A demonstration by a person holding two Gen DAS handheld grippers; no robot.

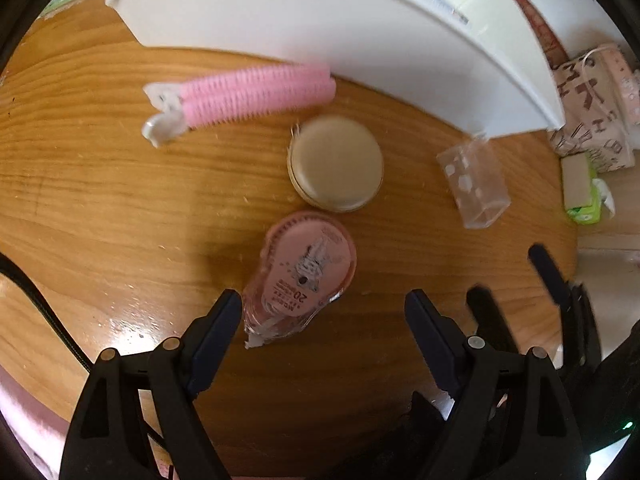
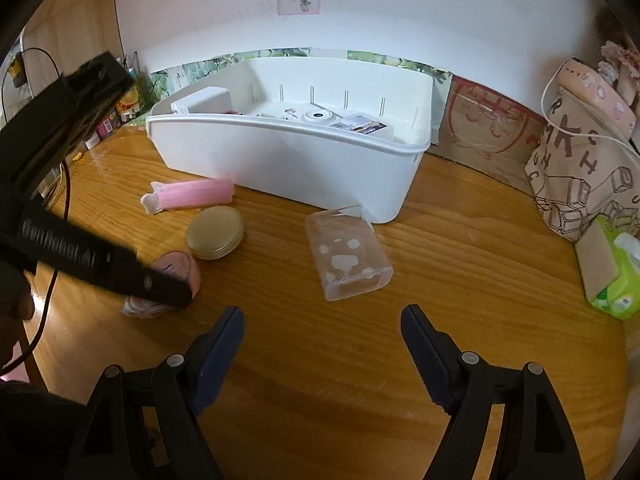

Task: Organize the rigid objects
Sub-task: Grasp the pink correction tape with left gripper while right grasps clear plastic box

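Nearest the left camera lies a pink correction tape dispenser on the wooden desk, with the left gripper hanging right over it, jaws spread wide and gripping nothing; the left finger sits just beside the dispenser's near end. In the right view the right gripper is likewise released and empty, above bare desk, with a clear plastic box lying on its side just beyond it.

As a judgement, the tidying looks partly done. The white bin at the far side of the desk already holds several small white items, too jumbled to count exactly. Left on the desk, near the bin, are 4 loose things: 1 pink hair roller clip close against the bin's wall, 1 round beige tin in the middle, 1 tape dispenser nearest, and 1 clear box to the right. That leaves 4 to go, likely starting with the dispenser.

Off to the far right sit 1 printed tote bag and 1 green pack of wipes.
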